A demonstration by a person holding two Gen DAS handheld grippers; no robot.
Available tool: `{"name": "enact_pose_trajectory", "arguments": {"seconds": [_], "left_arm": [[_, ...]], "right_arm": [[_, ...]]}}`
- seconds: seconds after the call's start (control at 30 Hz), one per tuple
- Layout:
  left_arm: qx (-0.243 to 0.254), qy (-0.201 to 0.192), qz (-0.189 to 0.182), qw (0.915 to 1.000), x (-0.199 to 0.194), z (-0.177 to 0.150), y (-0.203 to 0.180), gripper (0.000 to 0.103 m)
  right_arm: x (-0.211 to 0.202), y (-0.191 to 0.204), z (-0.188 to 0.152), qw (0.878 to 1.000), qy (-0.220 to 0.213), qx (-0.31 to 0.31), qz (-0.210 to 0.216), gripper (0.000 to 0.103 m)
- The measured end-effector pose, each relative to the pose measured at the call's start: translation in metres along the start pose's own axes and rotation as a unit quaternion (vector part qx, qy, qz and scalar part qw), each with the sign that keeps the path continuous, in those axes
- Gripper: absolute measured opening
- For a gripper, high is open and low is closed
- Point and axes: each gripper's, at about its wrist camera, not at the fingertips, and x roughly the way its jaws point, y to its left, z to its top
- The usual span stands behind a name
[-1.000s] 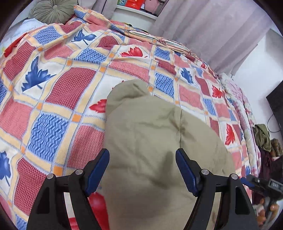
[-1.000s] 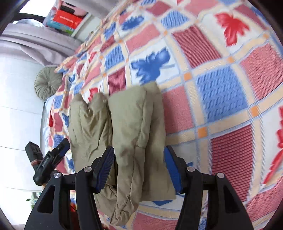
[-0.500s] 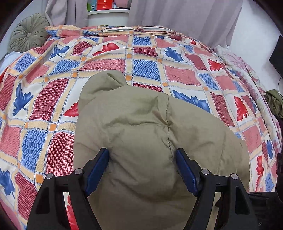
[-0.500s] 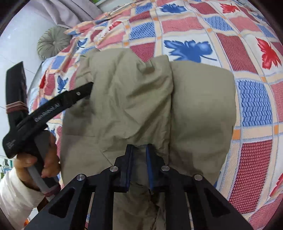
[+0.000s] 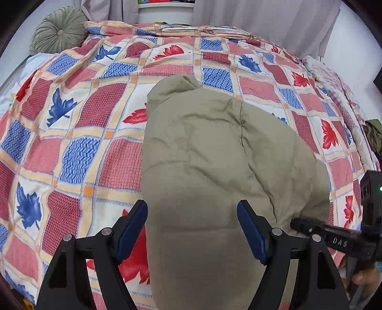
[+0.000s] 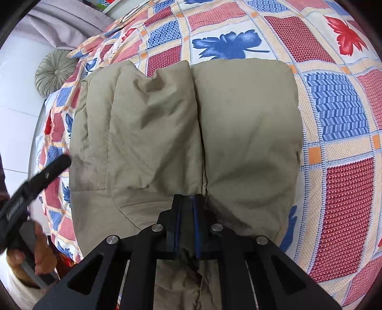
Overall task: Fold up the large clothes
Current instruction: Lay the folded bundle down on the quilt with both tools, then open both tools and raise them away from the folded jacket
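So from where I'm sitting, the left side of the bed [image 5: 71,147] is just bare quilt, that red, blue and cream patchwork with the leaf prints. A round green cushion [image 5: 59,29] sits up at the far left corner near the headboard end, with grey curtains [image 5: 262,21] hanging behind the far edge.

My left gripper [image 5: 192,229] is hanging over the near end of the khaki padded jacket [image 5: 214,167], pointing steeply down at it. Its fingers stand well apart with the fabric showing between the blue pads [image 5: 133,224]; the pads aren't pressing on anything, and I can't tell whether they brush the cloth.

The jacket itself lies roughly mid-bed, running from the near edge toward the far one, already doubled into a puffy bundle. In the right wrist view there's a seam or fold line straight up the middle, splitting it into two fat lobes lying side by side and touching.

My right gripper [image 6: 187,202] is squeezed together on the jacket's near hem, right where that centre fold meets the edge, with a pinch of khaki cloth bunched between the pads. In the same view the left gripper's black body and the hand [image 6: 35,250] holding it show over at the left margin, a white sleeve below it.

Further right the quilt is bare again, and a dark green garment [image 5: 373,133] is heaped past the bed's right edge.
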Motion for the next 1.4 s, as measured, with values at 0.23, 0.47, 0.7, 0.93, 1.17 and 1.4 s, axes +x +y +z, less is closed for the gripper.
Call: {"name": "enact_pose_trajectory", "arguments": {"seconds": [0.23,0.47,0.7,0.93,1.17,1.4], "left_arm": [[-0.008,0.035,0.000,0.9993,0.005,-0.032,0.003,0.078],[-0.004,0.051,-0.002,0.9987,0.008,-0.039,0.002,0.078],[-0.002,0.076,-0.001,0.9971,-0.006,-0.041,0.003,0.078],[0.008,0.095,-0.003,0.9955,-0.048,-0.059,0.006,0.078],[0.007,0.105,0.005,0.9944,-0.093,-0.079,0.004,0.084],[0.000,0.081,-0.007,0.9967,-0.132,-0.083,0.001,0.103]], "right_arm": [[-0.022,0.006,-0.009,1.000,-0.003,-0.003,-0.008,0.011],[-0.054,0.013,-0.034,1.000,-0.008,-0.005,-0.017,0.013],[-0.065,0.014,-0.060,0.999,0.018,0.013,-0.030,0.013],[-0.097,0.017,-0.075,0.998,0.020,0.023,-0.050,0.013],[-0.132,0.029,-0.086,0.998,0.011,0.024,-0.062,0.013],[-0.152,0.043,-0.100,0.997,0.014,0.016,-0.068,0.013]]}}
